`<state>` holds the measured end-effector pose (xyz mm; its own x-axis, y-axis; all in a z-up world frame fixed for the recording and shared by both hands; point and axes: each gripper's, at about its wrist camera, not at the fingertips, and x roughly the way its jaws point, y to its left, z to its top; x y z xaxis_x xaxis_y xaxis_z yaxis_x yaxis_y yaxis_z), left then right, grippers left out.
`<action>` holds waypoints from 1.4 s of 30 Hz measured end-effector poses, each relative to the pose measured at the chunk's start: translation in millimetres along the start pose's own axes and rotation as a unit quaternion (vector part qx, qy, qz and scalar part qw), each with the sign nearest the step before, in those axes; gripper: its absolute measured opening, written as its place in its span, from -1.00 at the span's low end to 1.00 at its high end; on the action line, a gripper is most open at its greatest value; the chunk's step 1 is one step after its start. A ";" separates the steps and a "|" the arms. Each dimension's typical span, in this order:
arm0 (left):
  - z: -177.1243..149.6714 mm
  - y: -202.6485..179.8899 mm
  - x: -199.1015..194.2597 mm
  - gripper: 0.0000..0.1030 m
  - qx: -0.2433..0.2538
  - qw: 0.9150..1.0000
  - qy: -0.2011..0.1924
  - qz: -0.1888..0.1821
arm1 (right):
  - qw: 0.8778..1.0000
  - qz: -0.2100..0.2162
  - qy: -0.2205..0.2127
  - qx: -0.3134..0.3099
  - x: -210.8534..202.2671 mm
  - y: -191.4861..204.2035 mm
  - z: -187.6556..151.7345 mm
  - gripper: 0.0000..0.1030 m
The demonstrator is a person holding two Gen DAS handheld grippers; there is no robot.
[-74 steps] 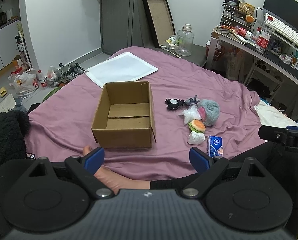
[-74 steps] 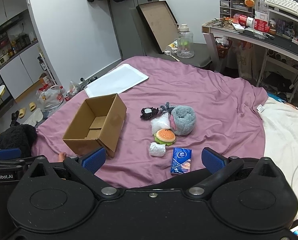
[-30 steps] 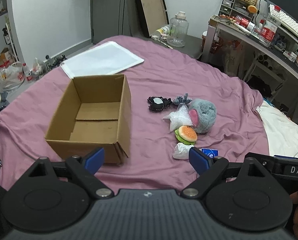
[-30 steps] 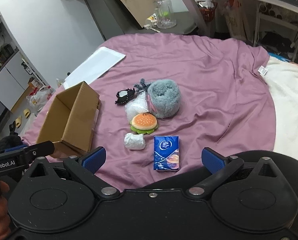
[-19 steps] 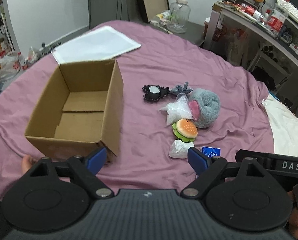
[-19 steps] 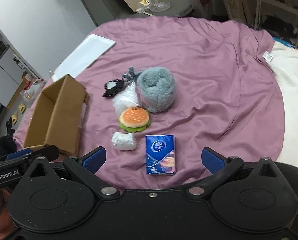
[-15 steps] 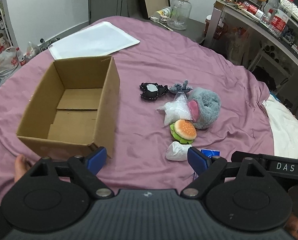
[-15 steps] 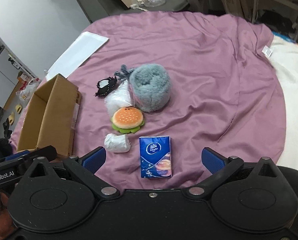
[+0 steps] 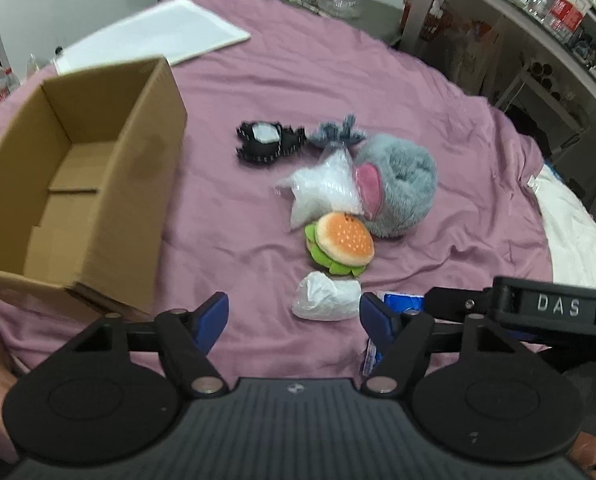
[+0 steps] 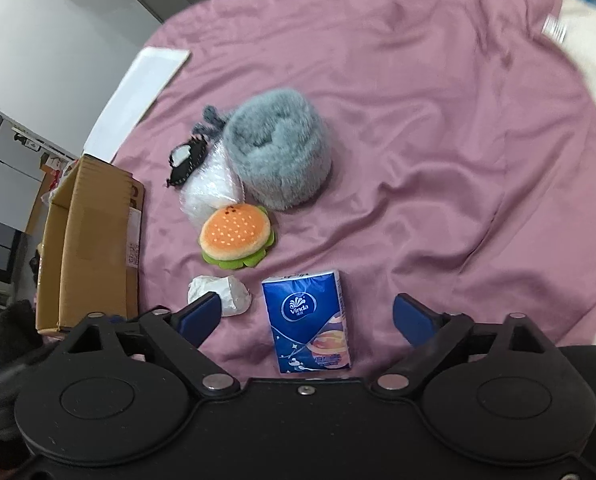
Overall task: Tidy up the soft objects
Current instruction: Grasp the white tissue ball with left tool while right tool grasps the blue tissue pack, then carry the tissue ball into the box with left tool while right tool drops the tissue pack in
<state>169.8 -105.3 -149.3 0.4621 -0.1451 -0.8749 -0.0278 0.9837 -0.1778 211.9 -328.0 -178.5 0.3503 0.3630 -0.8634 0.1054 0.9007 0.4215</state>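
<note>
A: Which thing looks easiest to take first?

B: The tissue pack [image 10: 309, 320], I'd judge. It lies flat on the purple sheet [image 10: 437, 128], right between the spread, empty jaws of the right gripper [image 10: 305, 320]. It looks light, with a slick film wrap and a squashy middle, so pinch it across the narrow sides.

A: And the left gripper [image 9: 294, 320]?

B: Also wide open and empty, near the crumpled white wad [image 9: 325, 296]. The burger plush [image 9: 339, 244] and the fuzzy grey toy [image 9: 397, 188] should give under the pads. The cardboard box [image 9: 78, 196] stands open and stiff, left of the pile.
</note>
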 end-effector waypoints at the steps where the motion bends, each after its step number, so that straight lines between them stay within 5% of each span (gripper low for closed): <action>1: -0.2 0.3 3.7 0.38 -0.003 1.000 0.002 -0.004 | 1.000 0.001 0.008 0.007 4.2 -2.7 2.1 0.67; 17: -5.2 -17.0 50.4 0.37 0.021 1.000 0.017 -0.004 | 0.997 0.015 0.057 0.051 41.8 -15.3 20.2 0.50; 23: -4.9 -14.0 54.2 -0.07 0.009 1.000 0.016 -0.010 | 0.997 0.005 0.065 0.039 50.3 -8.4 22.9 0.47; 33: -0.7 4.0 37.2 -0.08 -0.025 1.000 0.002 0.004 | 0.997 -0.027 0.075 0.008 58.9 5.0 21.1 0.30; 36: 0.8 9.1 31.6 -0.08 -0.033 0.999 0.003 0.006 | 0.996 -0.042 0.074 -0.006 61.8 11.5 19.1 0.01; 42: 4.9 18.0 11.7 -0.08 -0.040 0.999 -0.008 0.002 | 0.998 -0.055 0.038 -0.002 48.7 14.9 17.3 -0.02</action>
<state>179.0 -88.8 -160.6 0.4767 -0.1395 -0.8679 -0.1003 0.9722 -0.2114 246.7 -301.1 -209.5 0.2654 0.2781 -0.9232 0.1365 0.9370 0.3215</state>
